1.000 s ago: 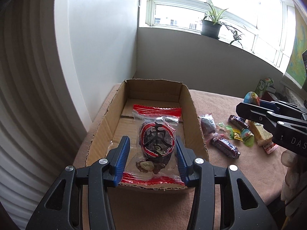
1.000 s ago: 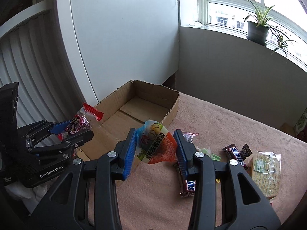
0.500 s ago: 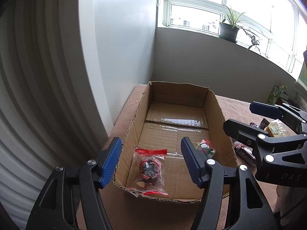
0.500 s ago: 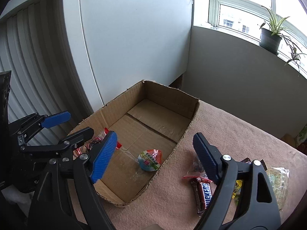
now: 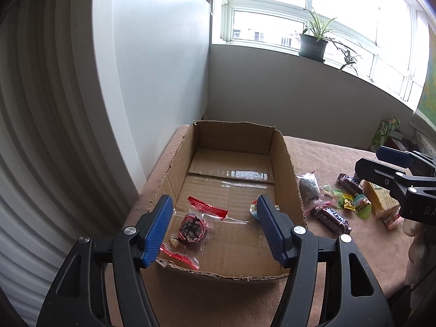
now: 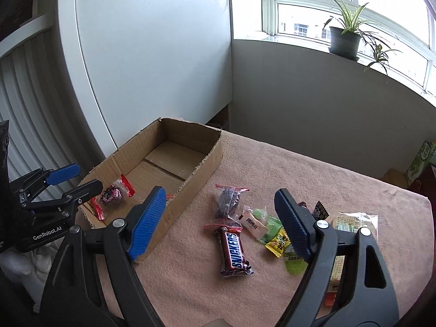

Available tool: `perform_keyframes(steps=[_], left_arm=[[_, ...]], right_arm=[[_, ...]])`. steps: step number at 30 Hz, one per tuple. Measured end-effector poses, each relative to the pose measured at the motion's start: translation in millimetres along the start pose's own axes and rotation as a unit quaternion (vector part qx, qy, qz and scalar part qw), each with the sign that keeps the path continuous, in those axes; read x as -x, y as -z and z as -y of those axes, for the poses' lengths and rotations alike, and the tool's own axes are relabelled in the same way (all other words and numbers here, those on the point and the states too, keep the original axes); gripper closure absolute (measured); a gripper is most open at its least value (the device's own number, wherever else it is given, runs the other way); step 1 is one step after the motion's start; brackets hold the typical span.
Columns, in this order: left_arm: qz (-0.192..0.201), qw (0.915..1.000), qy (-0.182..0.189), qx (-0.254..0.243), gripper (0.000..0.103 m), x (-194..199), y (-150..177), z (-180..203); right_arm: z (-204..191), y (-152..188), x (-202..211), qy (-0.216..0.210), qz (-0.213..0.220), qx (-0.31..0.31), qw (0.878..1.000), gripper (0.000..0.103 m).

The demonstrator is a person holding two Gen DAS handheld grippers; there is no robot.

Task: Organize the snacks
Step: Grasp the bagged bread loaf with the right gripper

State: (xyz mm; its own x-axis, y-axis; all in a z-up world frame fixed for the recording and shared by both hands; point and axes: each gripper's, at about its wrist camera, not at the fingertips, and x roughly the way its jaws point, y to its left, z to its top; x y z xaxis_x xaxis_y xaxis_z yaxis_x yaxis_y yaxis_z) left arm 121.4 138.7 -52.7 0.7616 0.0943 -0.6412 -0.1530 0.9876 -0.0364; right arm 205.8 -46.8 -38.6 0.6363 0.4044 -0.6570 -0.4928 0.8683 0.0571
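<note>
An open cardboard box [image 5: 288, 163] [image 6: 207, 163] sits on the pink tablecloth. Inside lie a clear red-edged dark snack packet [image 5: 193, 226] [image 6: 113, 193] and a round jelly cup [image 5: 253, 208], partly hidden behind my finger. My left gripper [image 5: 215, 229] is open and empty above the box's near end; it also shows in the right wrist view [image 6: 73, 179]. My right gripper [image 6: 220, 223] is open and empty above the loose snacks: a Snickers bar [image 6: 234, 248] [image 5: 331, 216], a dark plum packet [image 6: 227, 201] [image 5: 308, 188], and small candies [image 6: 272, 234].
A biscuit packet [image 6: 351, 220] [image 5: 380, 200] and a green jelly cup [image 5: 362, 207] lie at the right of the pile. A green carton [image 5: 385, 133] stands at the table's far right. A white wall and radiator are left of the box. A potted plant [image 6: 343, 41] is on the sill.
Both grippers opened and let go: the dark packet and the jelly cup now lie in the box. The right gripper has swung right, over the loose snacks.
</note>
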Motion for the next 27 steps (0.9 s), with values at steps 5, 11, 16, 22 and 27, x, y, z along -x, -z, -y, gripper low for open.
perform_keyframes(steps=[5,11,16,22,27], left_arm=[[-0.003,0.9991,0.04,-0.016,0.039,3.1,3.1,35.6],[-0.019,0.9937,0.107,-0.025,0.03,0.9,6.3,81.6],[-0.04,0.9861,0.156,-0.04,0.029,-4.6,12.9,120.4],[-0.071,0.973,0.216,-0.042,0.029,-16.2,15.8,163.8],[-0.101,0.9596,0.258,-0.051,0.029,-30.4,15.5,198.4]], right_arm=[[54.2,15.4,27.5,0.024,0.001,-0.04,0.999,0.009],[115.1,35.7,53.6,0.061,-0.009,-0.074,0.995,0.008],[158.6,52.7,59.7,0.062,-0.033,-0.117,0.991,0.003],[195.2,67.1,53.4,0.031,-0.061,-0.171,0.983,0.003],[207.7,72.2,38.7,-0.004,-0.083,-0.202,0.976,0.003]])
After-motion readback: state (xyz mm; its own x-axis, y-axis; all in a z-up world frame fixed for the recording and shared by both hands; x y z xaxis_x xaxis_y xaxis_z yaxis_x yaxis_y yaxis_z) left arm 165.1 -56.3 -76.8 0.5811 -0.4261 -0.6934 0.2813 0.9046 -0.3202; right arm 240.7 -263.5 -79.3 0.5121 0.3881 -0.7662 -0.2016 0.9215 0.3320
